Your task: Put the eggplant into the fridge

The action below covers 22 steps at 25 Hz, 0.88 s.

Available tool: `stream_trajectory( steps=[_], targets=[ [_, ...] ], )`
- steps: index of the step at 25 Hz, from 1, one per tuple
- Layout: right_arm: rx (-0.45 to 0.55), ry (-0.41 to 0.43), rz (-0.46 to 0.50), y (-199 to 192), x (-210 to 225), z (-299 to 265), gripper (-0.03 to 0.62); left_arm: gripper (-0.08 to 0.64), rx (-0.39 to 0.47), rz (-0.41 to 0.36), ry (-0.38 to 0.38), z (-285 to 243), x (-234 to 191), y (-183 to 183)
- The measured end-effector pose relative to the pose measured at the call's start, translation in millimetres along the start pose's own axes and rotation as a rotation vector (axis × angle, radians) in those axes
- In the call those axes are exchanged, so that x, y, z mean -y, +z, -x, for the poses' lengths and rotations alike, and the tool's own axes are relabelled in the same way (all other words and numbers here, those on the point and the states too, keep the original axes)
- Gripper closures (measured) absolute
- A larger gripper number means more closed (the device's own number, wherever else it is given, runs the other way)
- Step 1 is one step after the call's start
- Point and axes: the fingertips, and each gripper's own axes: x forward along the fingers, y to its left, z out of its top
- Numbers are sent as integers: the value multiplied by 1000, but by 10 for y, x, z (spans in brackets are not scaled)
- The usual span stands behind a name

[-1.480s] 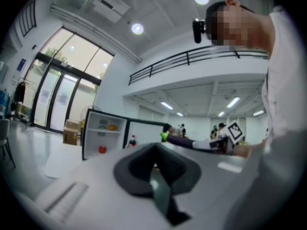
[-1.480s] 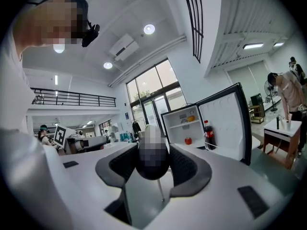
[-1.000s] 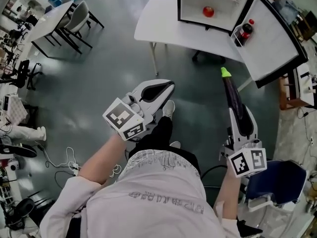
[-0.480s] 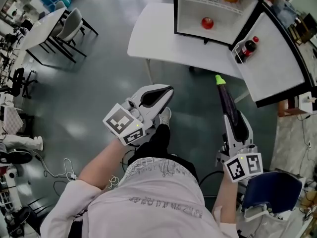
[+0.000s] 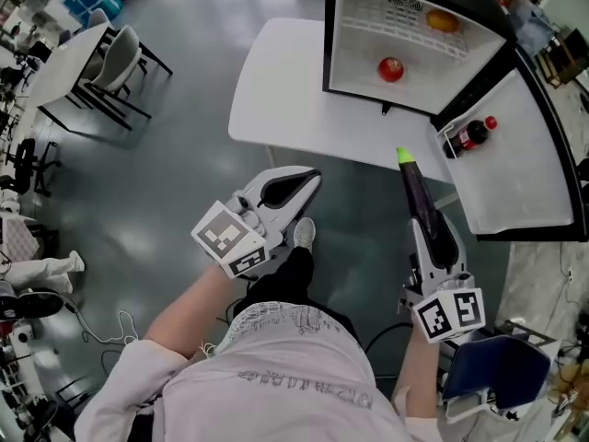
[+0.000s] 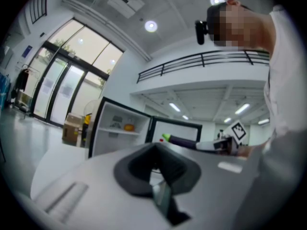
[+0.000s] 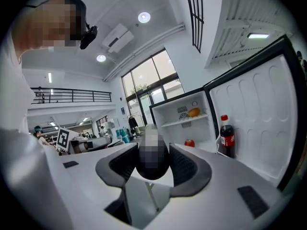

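A long dark purple eggplant [image 5: 424,208] with a green tip points at the open fridge [image 5: 354,35], with my right gripper [image 5: 433,238] shut on its thick end. In the right gripper view the eggplant [image 7: 152,169] fills the gap between the jaws, in front of the fridge [image 7: 180,110]. The fridge stands on a white table [image 5: 285,90]; its shelves hold a red fruit [image 5: 391,68] and an orange fruit [image 5: 443,21]. My left gripper [image 5: 308,180] hangs left of the eggplant, jaws shut with nothing in them. The left gripper view shows the eggplant [image 6: 184,140] off to the right.
The fridge door [image 5: 515,164] swings out to the right and carries a cola bottle [image 5: 471,134]. A blue chair [image 5: 497,366] sits behind my right hand. Tables and chairs [image 5: 110,53] stand at the far left, and cables [image 5: 55,376] lie on the floor.
Both grippers and the person have moved closer to the table and fridge, which now sit lower and larger in the head view. The grip on the eggplant is unchanged.
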Motion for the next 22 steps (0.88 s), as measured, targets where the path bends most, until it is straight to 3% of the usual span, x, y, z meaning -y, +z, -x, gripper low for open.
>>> stream_trajectory(
  steps=[14, 22],
  targets=[
    [-6, -78, -12, 409, 495, -1321, 388, 552, -20, -3, -63, -838, -1256, 291],
    [0, -123, 4, 573, 603, -1779, 388, 552, -2, -11, -105, -1099, -1697, 471]
  ],
)
